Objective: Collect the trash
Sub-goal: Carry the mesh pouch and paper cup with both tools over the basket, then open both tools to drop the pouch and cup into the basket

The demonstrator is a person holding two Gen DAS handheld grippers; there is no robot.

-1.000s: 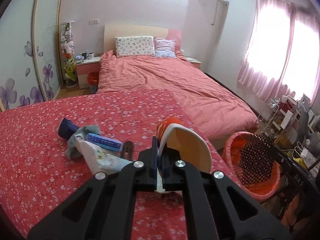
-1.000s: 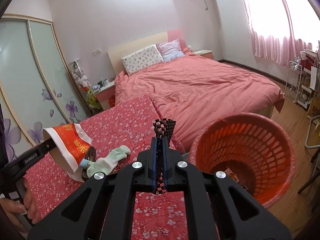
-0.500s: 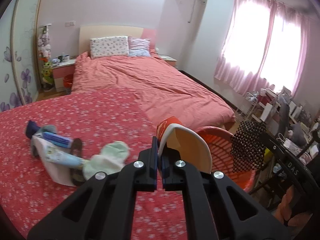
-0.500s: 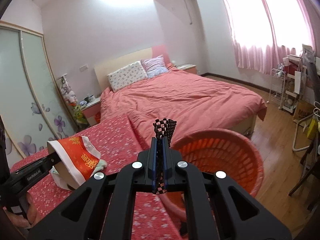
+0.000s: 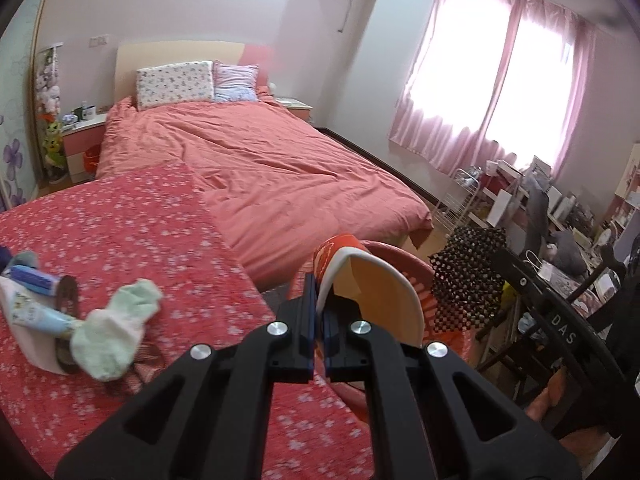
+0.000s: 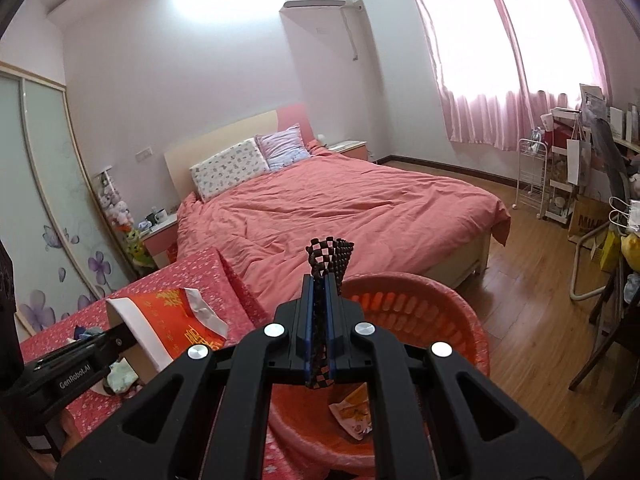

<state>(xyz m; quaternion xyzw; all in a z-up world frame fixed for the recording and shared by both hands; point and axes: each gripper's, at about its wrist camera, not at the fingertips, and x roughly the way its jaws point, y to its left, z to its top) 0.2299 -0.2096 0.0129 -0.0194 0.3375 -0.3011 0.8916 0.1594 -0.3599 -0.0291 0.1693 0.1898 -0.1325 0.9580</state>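
Right now we hold our left gripper (image 5: 319,320) pinched tight on the rim of a red-and-white paper cup (image 5: 372,280), above the near edge of the orange basket (image 6: 432,300). Our right gripper (image 6: 319,320) is clamped on a black checkered mesh scrap (image 6: 330,256) over that basket, where a crumpled wrapper (image 6: 352,412) lies inside.

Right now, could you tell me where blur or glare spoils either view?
Left wrist view: the window blows out white and the pale green sock smears with motion blur. Right wrist view: sharper, though its window is overexposed; both bend at the edges.
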